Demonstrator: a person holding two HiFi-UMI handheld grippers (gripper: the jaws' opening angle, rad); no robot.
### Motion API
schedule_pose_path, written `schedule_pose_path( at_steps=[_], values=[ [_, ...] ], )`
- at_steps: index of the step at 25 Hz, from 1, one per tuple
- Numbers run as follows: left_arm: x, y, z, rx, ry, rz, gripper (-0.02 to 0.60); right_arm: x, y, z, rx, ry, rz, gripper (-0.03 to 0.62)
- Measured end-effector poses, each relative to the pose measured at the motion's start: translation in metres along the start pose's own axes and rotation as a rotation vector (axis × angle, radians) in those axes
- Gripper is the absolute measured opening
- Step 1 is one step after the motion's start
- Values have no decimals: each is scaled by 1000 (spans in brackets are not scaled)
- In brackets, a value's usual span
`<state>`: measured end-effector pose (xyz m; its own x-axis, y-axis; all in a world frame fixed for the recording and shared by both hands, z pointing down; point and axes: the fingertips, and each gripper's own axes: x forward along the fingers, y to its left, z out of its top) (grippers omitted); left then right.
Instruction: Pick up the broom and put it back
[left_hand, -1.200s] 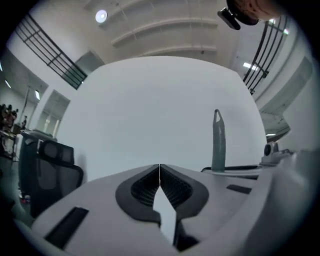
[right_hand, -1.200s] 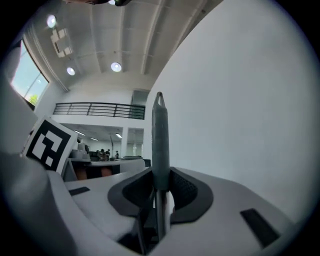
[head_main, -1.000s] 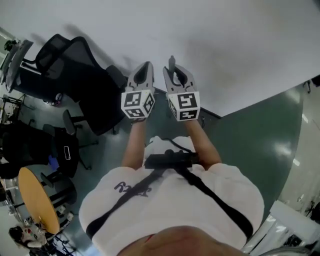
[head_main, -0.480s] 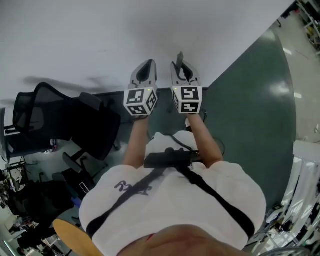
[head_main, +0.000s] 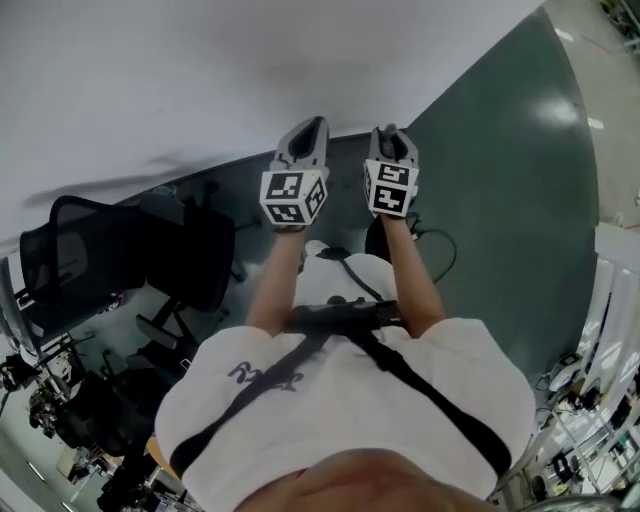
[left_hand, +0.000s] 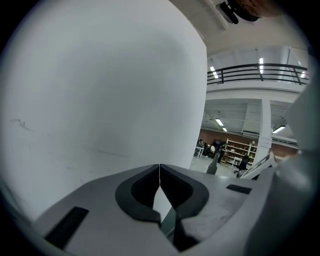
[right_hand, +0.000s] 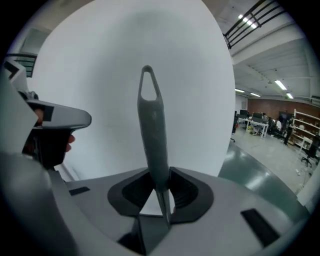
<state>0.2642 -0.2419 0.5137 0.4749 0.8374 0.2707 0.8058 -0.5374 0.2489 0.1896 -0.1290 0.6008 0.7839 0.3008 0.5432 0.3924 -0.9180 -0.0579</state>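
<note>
**Surroundings, left to right**
- Black mesh office chairs (head_main: 90, 250): grouped at the far left on the floor, well apart from both grippers.
- White wall (head_main: 200, 70): plain. It runs across the top of the head view and fills most of each gripper view. It stands directly ahead of both grippers and is the one thing in their way.
- Person: white shirt (head_main: 350, 420) crossed by a black strap (head_main: 430, 403), forearms stretched forward.
- Black cable (head_main: 438, 250): looped on the floor just right of the right forearm.
- Dark green floor (head_main: 510, 180): glossy, open beyond the wall's right end.
- White rack (head_main: 612, 270): at the right edge of the head view.
- Shelving (right_hand: 306, 125): far off in the open hall past the wall.

**Grippers**
- Left gripper (head_main: 312, 126): held out before the chest, jaws closed tip to tip with nothing between them.
- Right gripper (head_main: 392, 132): beside the left one, near but apart, jaws clamped on the broom.

**Broom** (right_hand: 151, 125)
- Appearance: only the upper handle shows. It is grey, smooth and slim, and it widens slightly before an oval hang loop (right_hand: 147, 84) at its very end. The brush end is out of view.
- Place: held between the right gripper's pads, in the air in front of the wall.
- Orientation: the long axis runs along the right gripper's jaws. The looped end projects forward past the fingertips toward the wall. In the right gripper view it stands nearly upright, the top leaning slightly left.
</note>
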Motion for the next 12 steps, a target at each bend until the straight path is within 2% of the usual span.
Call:
schedule_pose_path(
  at_steps=[6, 12],
  values=[
    [21, -4, -50, -21, 110, -13, 12, 34, -42, -65, 80, 138, -97, 101],
    [34, 2, -89, -58, 182, 2, 14, 63, -41, -127, 98, 262, -120, 101]
  ],
)
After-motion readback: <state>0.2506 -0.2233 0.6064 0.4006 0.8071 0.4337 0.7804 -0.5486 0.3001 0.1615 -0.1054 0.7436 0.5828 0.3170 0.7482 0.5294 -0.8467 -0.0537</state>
